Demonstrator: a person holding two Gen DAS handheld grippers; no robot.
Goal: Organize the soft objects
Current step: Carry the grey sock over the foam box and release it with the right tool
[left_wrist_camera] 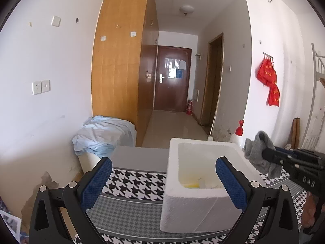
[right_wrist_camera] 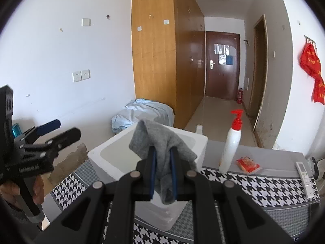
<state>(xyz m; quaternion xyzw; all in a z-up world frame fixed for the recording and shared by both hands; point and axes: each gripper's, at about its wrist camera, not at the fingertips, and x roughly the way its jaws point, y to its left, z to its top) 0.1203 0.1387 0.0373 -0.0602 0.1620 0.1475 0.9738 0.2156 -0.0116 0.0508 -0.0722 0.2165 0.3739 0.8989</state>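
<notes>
Right hand-held gripper [right_wrist_camera: 162, 174] clenched on grey cloth [right_wrist_camera: 160, 142], which hangs limp with its long axis vertical, just right of the white foam box [left_wrist_camera: 203, 201] rim at frame right in the left view. Box lies left and below. Inside: something yellow [left_wrist_camera: 192, 185], unclear. Left hand-held gripper [left_wrist_camera: 163, 183] released, facing the box on the surface [left_wrist_camera: 130, 183].

A desk with a houndstooth cloth in a plain white room

On the desk [right_wrist_camera: 274, 152] the houndstooth cloth [right_wrist_camera: 254, 189] carries a white pump bottle [right_wrist_camera: 230, 146] with a red top at 1 o'clock, a red packet [right_wrist_camera: 247, 164] just beside it and a white remote [right_wrist_camera: 305, 177] at 3 o'clock. Beyond, at 12 o'clock, stand a wooden wardrobe [left_wrist_camera: 119, 61] and a dark door [left_wrist_camera: 172, 77]; red bags [left_wrist_camera: 269, 81] hang at 2 o'clock.
</notes>
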